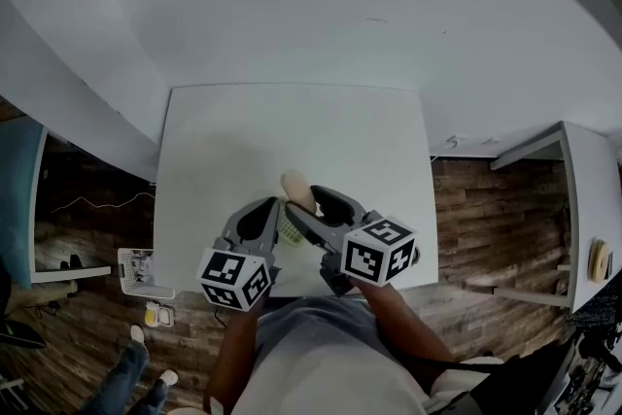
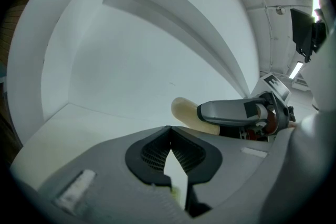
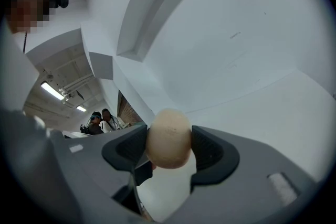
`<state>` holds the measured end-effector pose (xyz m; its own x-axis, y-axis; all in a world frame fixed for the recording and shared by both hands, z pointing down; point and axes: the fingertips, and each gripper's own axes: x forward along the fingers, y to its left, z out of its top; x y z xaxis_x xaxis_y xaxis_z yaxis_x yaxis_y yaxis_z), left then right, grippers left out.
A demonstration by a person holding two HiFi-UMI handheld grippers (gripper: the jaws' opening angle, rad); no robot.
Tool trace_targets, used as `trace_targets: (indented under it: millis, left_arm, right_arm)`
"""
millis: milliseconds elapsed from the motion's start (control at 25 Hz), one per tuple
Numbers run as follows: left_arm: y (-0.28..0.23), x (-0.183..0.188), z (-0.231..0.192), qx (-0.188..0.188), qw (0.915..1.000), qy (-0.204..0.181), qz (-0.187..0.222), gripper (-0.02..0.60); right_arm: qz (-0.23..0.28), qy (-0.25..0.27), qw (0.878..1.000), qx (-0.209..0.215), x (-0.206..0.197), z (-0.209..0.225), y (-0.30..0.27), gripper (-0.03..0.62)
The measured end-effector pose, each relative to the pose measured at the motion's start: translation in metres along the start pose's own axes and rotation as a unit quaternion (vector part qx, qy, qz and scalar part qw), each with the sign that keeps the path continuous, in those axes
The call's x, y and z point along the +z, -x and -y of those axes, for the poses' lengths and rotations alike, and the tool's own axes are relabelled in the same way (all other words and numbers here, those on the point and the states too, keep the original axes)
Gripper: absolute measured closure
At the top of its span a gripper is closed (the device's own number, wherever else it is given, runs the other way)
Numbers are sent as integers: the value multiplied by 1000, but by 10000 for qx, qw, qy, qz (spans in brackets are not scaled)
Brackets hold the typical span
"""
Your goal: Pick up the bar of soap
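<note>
Right gripper (image 3: pixel 168 153) is gripping the bar of soap (image 3: pixel 168 134): jaws are standing fairly wide, with both pads pressing on the cream oval's sides. In the head view the soap is sitting near the 6 o'clock edge of the white desk (image 1: pixel 292 126), sticking out past the jaw tips toward 12 o'clock. Left gripper (image 2: pixel 170 148) is hanging at the soap's 8 o'clock, jaws meeting at the tips. A white basket (image 1: pixel 136 269) is lying on the floor at the desk's 8 o'clock; its contents are too small to tell.
</note>
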<state>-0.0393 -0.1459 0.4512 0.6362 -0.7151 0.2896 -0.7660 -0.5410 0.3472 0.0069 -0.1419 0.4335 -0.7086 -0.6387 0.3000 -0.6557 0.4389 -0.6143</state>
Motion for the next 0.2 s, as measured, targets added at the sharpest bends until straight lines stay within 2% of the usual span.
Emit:
trace_targets:
  millis: [200]
  left_arm:
    - [-1,1,-4,28,10000,5,-14,583]
  right_arm:
    - [41,-123,9999,69,4,0,-1,324]
